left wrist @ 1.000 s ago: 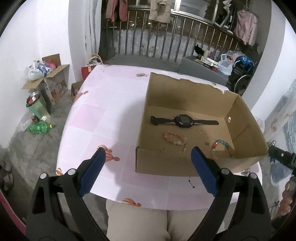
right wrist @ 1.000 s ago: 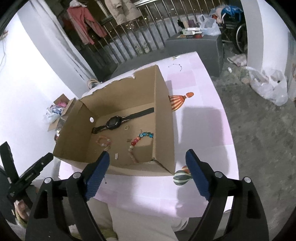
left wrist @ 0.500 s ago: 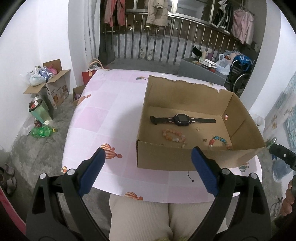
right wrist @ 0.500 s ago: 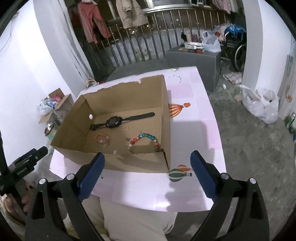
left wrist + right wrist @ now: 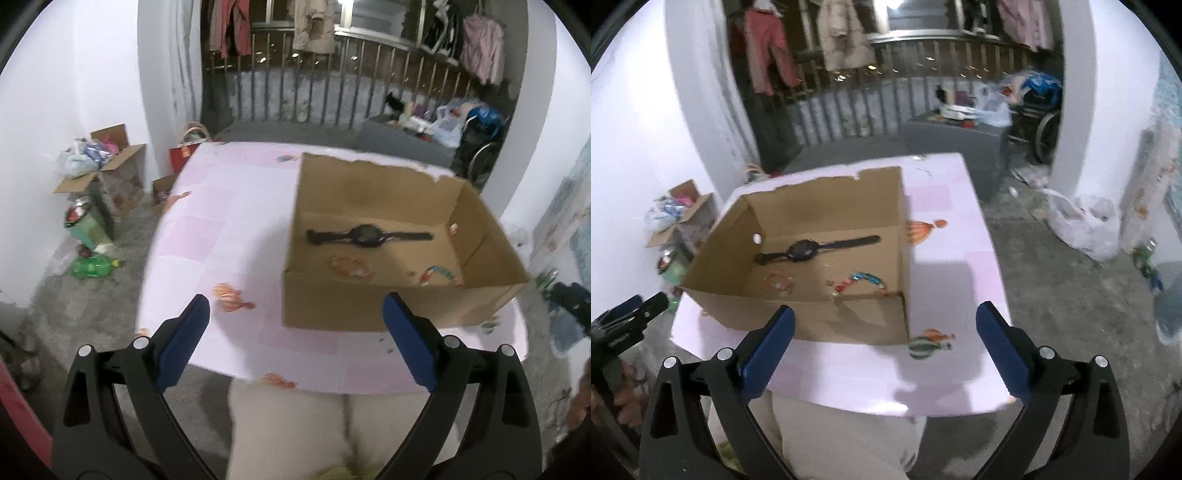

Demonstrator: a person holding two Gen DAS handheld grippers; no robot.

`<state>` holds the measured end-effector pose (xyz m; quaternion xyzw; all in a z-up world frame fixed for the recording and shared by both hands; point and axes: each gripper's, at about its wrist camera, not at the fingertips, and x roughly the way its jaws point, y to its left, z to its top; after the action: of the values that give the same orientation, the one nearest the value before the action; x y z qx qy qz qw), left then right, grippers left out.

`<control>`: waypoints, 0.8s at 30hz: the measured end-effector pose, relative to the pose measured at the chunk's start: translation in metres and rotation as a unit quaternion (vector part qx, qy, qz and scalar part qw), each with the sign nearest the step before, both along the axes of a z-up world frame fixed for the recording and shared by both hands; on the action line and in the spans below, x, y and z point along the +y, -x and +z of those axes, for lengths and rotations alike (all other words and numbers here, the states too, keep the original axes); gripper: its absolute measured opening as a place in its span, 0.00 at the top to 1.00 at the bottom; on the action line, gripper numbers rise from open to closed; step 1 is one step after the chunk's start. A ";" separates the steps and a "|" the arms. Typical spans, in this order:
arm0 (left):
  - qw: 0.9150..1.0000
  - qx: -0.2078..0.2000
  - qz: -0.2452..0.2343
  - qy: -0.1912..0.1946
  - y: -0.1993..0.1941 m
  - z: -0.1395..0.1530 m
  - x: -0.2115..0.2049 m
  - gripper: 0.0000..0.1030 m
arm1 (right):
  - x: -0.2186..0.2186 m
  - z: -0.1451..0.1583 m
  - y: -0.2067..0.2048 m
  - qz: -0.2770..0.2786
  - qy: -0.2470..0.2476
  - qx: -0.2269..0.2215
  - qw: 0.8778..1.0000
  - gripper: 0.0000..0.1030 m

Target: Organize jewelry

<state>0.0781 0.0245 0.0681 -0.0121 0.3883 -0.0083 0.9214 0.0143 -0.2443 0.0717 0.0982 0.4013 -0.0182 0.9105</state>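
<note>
Lying inside the cardboard box (image 5: 827, 325) at the centre of the frame, the black watch (image 5: 805, 251) and two bead bracelets (image 5: 866, 282) sit well above the empty right gripper (image 5: 884, 314), whose jaws are opening, while the left gripper (image 5: 295, 302) hangs wide open and empty.

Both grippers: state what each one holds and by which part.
Nothing is held. The left gripper is open and empty; the right gripper has its jaws opening with nothing between them. The watch lies in the box.
</note>
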 end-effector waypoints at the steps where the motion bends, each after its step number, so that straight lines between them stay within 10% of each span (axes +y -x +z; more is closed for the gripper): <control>1: 1.000 -0.001 -0.002 -0.010 0.002 -0.001 0.001 0.12 | 0.000 0.000 0.003 -0.003 0.001 0.003 1.000 0.07; 9: 0.999 -0.008 -0.014 0.051 0.007 -0.014 0.007 0.12 | 0.016 0.001 0.038 -0.067 0.066 -0.068 0.993 0.06; 24: 0.999 -0.028 -0.010 0.019 0.030 -0.008 -0.017 0.08 | 0.030 -0.010 0.038 -0.094 0.119 -0.076 0.986 0.06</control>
<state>0.0483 0.0077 0.0596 -0.0254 0.3626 -0.0255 0.9312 -0.0242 -0.2142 0.0621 0.0280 0.3146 -0.1437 0.9379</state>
